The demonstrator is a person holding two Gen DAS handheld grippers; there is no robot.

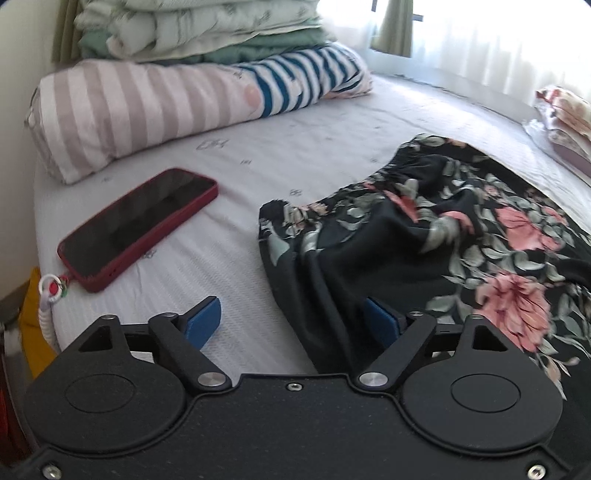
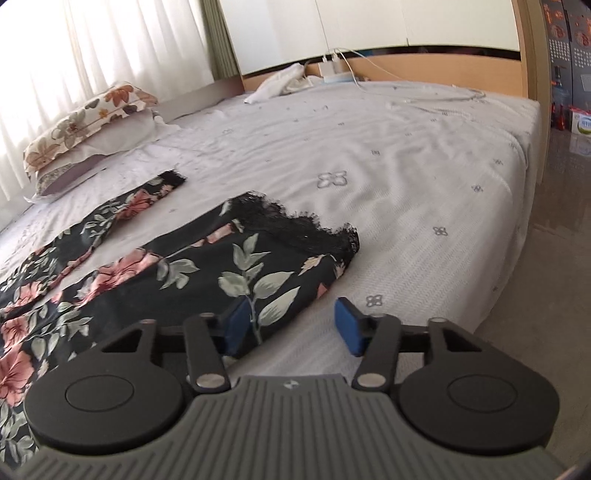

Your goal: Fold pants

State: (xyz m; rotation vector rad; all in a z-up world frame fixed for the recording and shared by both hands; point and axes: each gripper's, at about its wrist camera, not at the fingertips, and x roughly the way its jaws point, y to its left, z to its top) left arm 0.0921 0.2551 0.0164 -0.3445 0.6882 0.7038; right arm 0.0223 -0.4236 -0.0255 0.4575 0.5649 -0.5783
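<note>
Black floral pants [image 1: 443, 240] lie spread on the white bed sheet [image 1: 240, 155], their gathered waistband at the left end. In the right wrist view the two legs [image 2: 221, 266] end in black lace hems [image 2: 295, 225]. My left gripper [image 1: 291, 323] is open, straddling the near edge of the waist end: its right pad sits over the fabric, its left pad over bare sheet. My right gripper [image 2: 291, 326] is open around the near corner of the closer leg. Fabric overlaps its left pad, and its right pad stands clear over the sheet [image 2: 406, 166].
A red-cased phone [image 1: 140, 229] lies left of the waistband. A striped pillow [image 1: 129, 110] and stacked folded bedding [image 1: 203, 29] sit behind it. Floral pillows [image 2: 85, 122] lie by the curtained window. Charger cables [image 2: 340, 70] and a white cloth [image 2: 277, 83] are at the headboard. Floor [image 2: 561, 221] drops off right.
</note>
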